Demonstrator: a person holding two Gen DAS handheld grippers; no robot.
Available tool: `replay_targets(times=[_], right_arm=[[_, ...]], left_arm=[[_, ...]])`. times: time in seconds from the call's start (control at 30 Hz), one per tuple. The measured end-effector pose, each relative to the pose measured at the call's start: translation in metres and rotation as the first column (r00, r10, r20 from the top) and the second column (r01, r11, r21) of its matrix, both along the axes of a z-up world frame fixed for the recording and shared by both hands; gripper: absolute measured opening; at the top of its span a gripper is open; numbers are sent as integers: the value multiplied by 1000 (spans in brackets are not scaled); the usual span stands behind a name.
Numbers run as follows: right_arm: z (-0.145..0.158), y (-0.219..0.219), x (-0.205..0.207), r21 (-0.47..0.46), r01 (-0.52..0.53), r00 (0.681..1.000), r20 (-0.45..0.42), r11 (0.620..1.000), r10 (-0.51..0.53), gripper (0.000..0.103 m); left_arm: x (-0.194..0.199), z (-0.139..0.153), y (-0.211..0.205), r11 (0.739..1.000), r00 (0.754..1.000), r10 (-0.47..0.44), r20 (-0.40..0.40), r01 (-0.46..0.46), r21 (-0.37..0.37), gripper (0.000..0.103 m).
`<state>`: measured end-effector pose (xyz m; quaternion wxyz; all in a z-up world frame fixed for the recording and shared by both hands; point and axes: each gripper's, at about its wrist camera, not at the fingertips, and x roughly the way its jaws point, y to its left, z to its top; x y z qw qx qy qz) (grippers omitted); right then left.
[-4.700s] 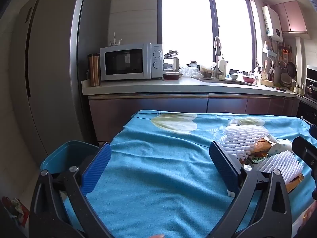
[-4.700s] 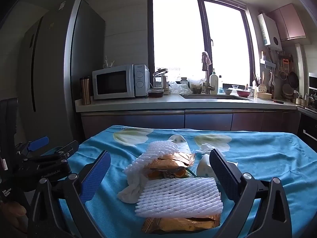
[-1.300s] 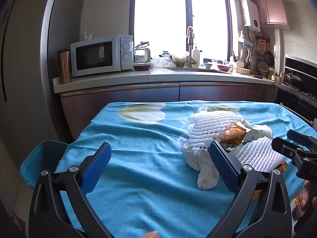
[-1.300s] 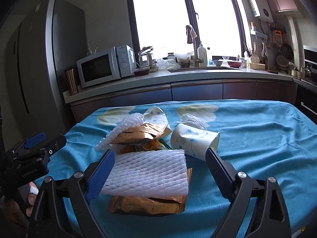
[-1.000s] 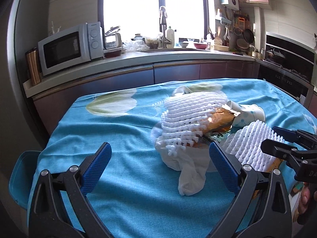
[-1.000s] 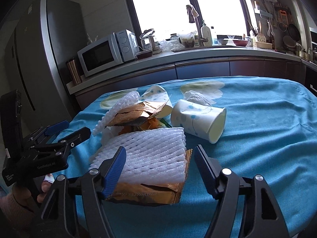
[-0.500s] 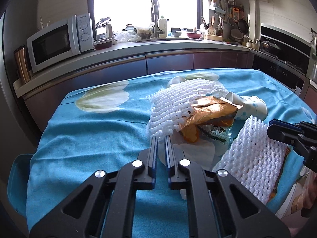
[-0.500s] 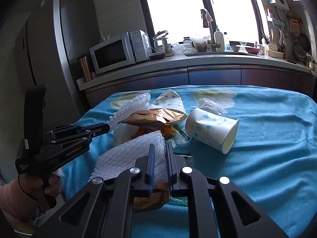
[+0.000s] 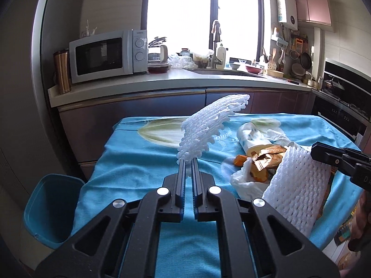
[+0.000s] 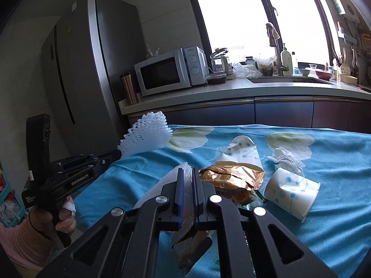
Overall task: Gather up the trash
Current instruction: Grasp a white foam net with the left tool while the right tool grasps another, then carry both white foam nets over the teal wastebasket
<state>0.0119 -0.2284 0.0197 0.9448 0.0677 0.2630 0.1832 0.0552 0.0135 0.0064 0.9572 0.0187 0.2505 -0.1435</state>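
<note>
Left gripper (image 9: 188, 162): jaws together, clamped on the lower edge of a white foam net (image 9: 208, 125); the net stands up from the tips and leans to the right, lifted clear of the cloth.
Right gripper (image 10: 188, 173): jaws together, clamped on a second foam net (image 10: 162, 185); a gold wrapper (image 10: 190, 250) sits between the jaws as well and hangs down under them.
Second net, left view: it hangs as a wide white sheet (image 9: 299, 185) from the right gripper, at the right edge of the table.
Hand (image 10: 62, 217): it holds the handle of the left gripper, with a pink sleeve (image 10: 23, 241) behind it.
Pile: another gold wrapper (image 10: 231, 178) lies just past the right gripper's tips, with orange scraps (image 9: 241, 161) and a white bag (image 9: 245, 183) beside it.
Cups: one paper cup (image 10: 292, 191) lies on its side to the right of the pile; a flattened cup (image 10: 241, 153) lies behind the wrapper.
Tissue: a crumpled tissue (image 10: 285, 156) lies touching the cup on its side, at its far end.
Table: covered by a blue cloth (image 9: 139, 162) with a flower print.
Bin: a blue bin (image 9: 48, 206) stands on the floor at the left corner of the table, open.
Background: counter with microwave (image 9: 109, 54), fridge (image 10: 88, 69) to the left.
</note>
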Motion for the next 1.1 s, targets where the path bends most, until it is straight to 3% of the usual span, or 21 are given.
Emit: replay_targets(times=[0.03, 0.07, 0.1, 0.3, 0.57, 0.63, 0.7, 0.8, 1.03, 1.07, 1.1], right_arm=[[-2, 2, 5, -18, 14, 1000, -18, 1000, -15, 16], [-4, 4, 8, -37, 28, 999, -27, 999, -29, 39], [-4, 4, 8, -49, 47, 999, -21, 998, -48, 52], [-4, -11, -10, -42, 68, 997, -25, 997, -69, 52], [-48, 2, -7, 30, -8, 970, -243, 1000, 15, 47], [-54, 8, -2, 48, -13, 962, -271, 999, 26, 37], [-58, 10, 4, 66, -22, 956, -291, 998, 40, 9], [-61, 13, 7, 78, -27, 949, -311, 997, 50, 2], [-56, 22, 6, 104, -67, 944, -317, 992, 96, 6], [-55, 24, 6, 89, -68, 942, -322, 994, 94, 19], [-54, 26, 5, 79, -68, 942, -323, 995, 90, 39]], left_arm=[[-1, 1, 5, 1000, 1000, 11, 2, -11, 2, 6], [-2, 0, 10, 1000, 1000, 18, 0, -18, 1, 6], [-3, 0, 14, 1000, 1000, 25, -4, -25, 0, 6], [-6, -12, 27, 999, 999, 48, -25, -48, -4, 5], [-8, -17, 31, 998, 998, 61, -19, -61, 7, 6], [-10, -16, 36, 997, 997, 74, -16, -74, 10, 5], [-13, -13, 42, 996, 996, 91, -8, -91, 13, 5], [-17, -10, 58, 993, 993, 118, 4, -118, 12, 6], [-22, -8, 94, 981, 981, 192, 11, -192, 2, 5], [-23, -9, 98, 980, 980, 201, 12, -201, 2, 6], [-24, -9, 102, 978, 978, 210, 12, -210, 0, 6]])
